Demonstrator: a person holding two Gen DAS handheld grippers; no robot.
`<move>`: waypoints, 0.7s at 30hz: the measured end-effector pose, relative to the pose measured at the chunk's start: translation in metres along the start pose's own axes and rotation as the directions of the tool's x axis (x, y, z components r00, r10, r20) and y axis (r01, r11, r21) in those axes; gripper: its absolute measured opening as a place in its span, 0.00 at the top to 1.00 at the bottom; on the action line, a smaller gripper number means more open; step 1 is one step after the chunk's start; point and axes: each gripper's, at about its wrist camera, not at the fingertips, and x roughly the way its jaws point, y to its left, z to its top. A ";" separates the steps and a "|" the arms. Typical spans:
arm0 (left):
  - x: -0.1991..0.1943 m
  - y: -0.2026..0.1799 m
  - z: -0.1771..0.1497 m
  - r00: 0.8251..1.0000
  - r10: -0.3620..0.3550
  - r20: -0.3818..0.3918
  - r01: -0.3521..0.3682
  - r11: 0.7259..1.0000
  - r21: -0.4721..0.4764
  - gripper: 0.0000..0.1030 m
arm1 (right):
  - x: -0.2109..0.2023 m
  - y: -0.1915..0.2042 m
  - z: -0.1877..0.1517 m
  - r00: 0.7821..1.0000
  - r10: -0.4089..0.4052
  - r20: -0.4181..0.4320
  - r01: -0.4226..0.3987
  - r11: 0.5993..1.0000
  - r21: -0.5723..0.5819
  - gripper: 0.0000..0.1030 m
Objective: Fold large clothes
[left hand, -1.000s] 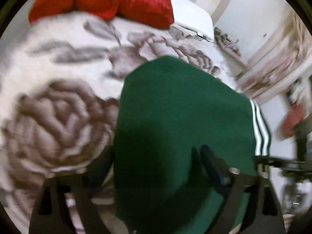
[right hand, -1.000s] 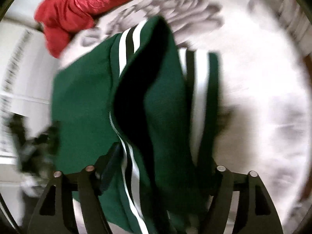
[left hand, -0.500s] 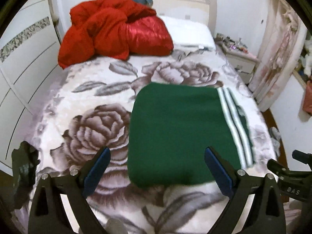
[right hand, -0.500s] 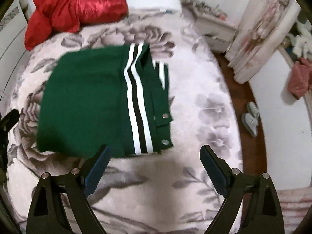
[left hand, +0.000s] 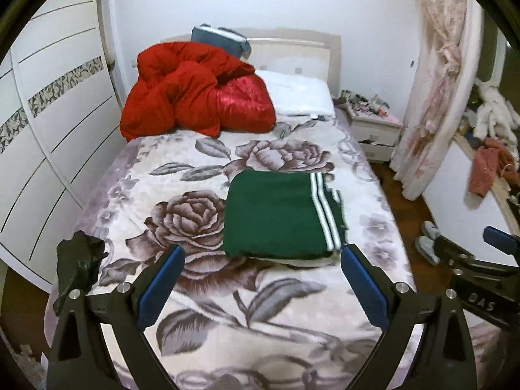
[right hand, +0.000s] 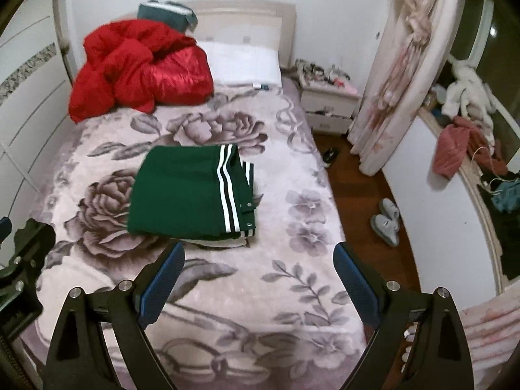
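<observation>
Folded green garment lies flat on bed, ahead of and clear of left claw and right claw, both spread wide, empty.

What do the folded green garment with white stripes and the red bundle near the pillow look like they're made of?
The folded green garment with white stripes looks like a matte, thick knit, perhaps fleece or tracksuit jersey: no sheen, soft rounded fold edges, metal snaps by the stripes. The red bundle looks like a padded quilt, partly glossy satin-like fabric with bright highlights, partly duller cloth.
</observation>
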 end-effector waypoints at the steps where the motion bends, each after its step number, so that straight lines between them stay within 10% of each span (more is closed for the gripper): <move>1: -0.019 -0.003 -0.001 1.000 0.003 0.014 -0.003 1.000 0.003 0.05 | -0.022 -0.004 -0.004 1.000 0.003 0.014 -0.003 1.000 0.003 0.08; 21: -0.200 -0.008 -0.037 0.981 -0.002 0.192 0.003 1.000 -0.006 0.05 | -0.272 -0.041 -0.070 0.976 0.026 0.214 -0.031 0.999 0.023 0.08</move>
